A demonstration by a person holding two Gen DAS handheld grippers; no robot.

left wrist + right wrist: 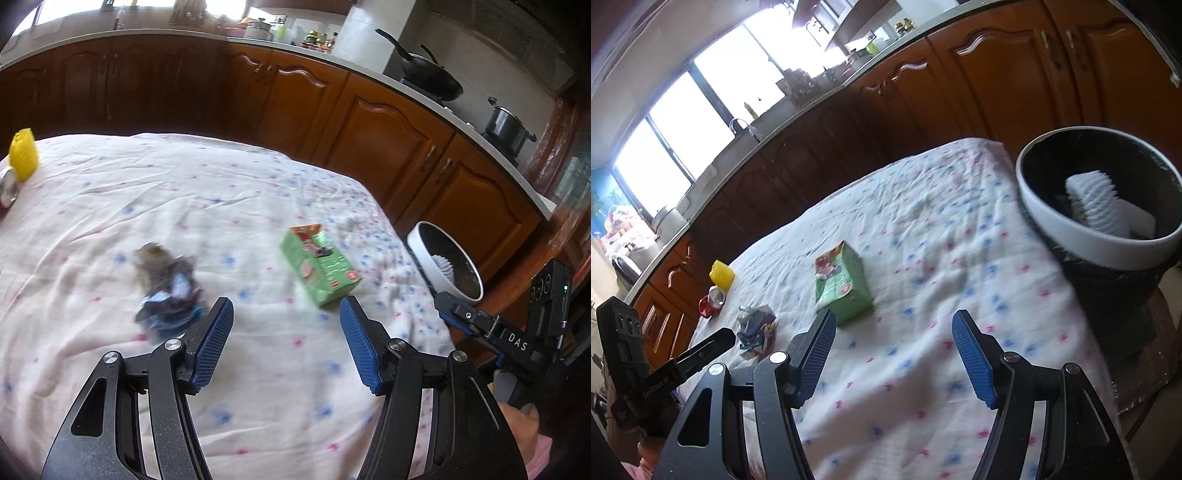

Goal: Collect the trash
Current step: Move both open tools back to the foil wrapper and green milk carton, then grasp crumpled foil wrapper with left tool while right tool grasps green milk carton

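Crumpled dark foil wrapper [168, 286] and green cardboard carton [320, 270] lie apart on your floral-clothed bench [258, 206], just ahead of your left gripper [286, 343] and right gripper [894, 354], both released and empty, with the white-rimmed black bin [1097, 206] at the bench's edge.

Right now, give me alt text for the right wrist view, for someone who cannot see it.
The open right tool hovers empty over a flowered tablecloth, with a green carton lying just ahead of its left finger. A white-rimmed bin holding white trash stands at the table's right edge. A crumpled wrapper, a can and a yellow object lie farther left.
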